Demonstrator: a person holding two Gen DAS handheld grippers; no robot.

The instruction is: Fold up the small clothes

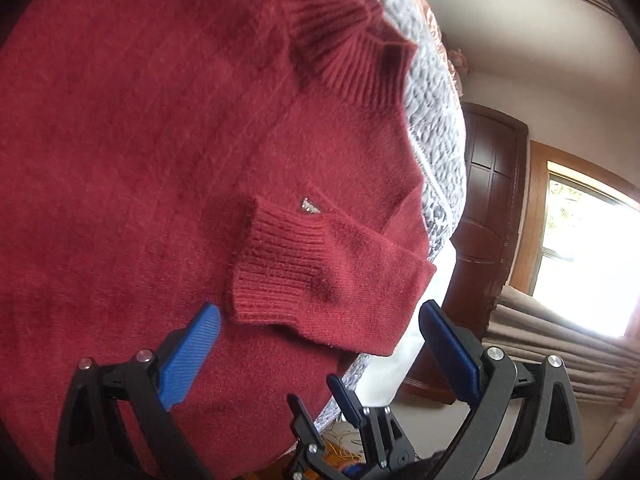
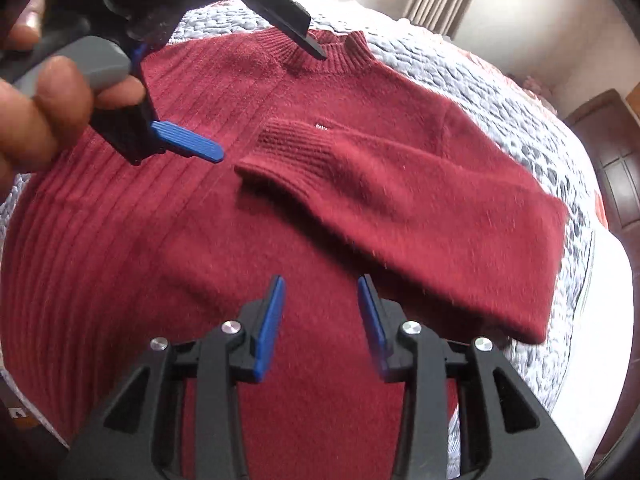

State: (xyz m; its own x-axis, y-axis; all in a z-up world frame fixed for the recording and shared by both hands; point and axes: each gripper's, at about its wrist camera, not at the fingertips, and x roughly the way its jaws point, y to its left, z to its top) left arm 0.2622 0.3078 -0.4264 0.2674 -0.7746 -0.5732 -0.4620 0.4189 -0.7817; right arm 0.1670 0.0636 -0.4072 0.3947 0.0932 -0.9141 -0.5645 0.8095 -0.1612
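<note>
No readable text; tiny illegible silver emblem [image 1: 309, 205] on red sweater [image 1: 140, 140]

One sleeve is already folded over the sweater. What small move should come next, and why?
Probably move the left gripper toward the other sleeve, out of view. The folded sleeve already lies across the sweater, and both the left and right gripper are open and empty.

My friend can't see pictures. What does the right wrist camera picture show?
A dark red sweater lies flat on a grey quilted bedspread, with one sleeve folded across its chest. The right gripper hovers open above the sweater, holding nothing. At upper left, a hand holds the left gripper, also open, near the sleeve's cuff.
</note>
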